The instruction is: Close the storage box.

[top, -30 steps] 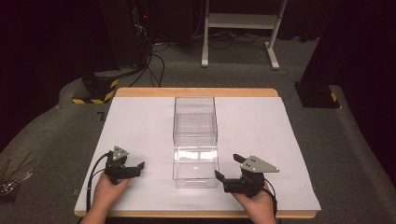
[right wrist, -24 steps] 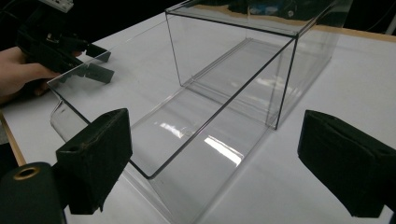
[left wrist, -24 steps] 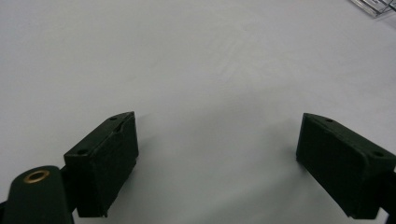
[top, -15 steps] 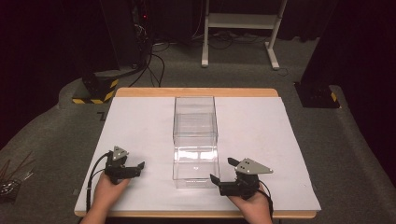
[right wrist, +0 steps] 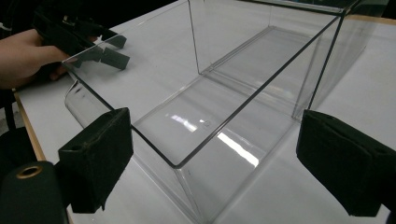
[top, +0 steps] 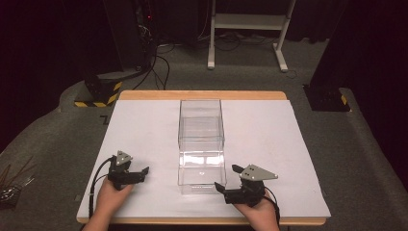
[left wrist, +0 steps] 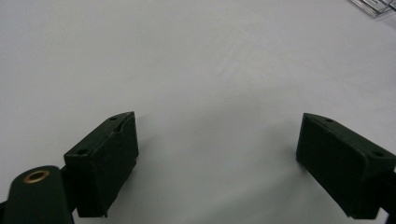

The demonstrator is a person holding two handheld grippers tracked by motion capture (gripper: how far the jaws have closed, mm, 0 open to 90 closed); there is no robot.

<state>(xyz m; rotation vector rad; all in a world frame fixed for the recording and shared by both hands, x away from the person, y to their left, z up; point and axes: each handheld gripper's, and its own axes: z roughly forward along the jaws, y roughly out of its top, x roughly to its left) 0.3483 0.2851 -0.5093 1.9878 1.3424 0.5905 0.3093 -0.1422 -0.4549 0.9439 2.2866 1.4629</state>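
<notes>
Two hands come in from the near table edge, each gripping a tool low over the white sheet (top: 144,125). The left hand (top: 109,196) lies flat near the front-left corner, forearm angled up from the edge, and its left gripper (top: 138,174) points rightward toward the clear box (top: 201,144), well apart from it. In the left gripper view its jaws stand wide apart with only bare sheet between them; a sliver of the box shows at the top right corner.

The right hand (top: 255,209) sits at the front edge right of centre, wrist turned inward so the right gripper (top: 226,179) aims left and forward at the box's near right corner, just beside it. Its jaws are spread wide and hold nothing; in the right gripper view that near corner lies between and beyond them, whether touching I cannot tell.

The box stands upright and open-topped in the middle of the sheet, long side running away from the person.
</notes>
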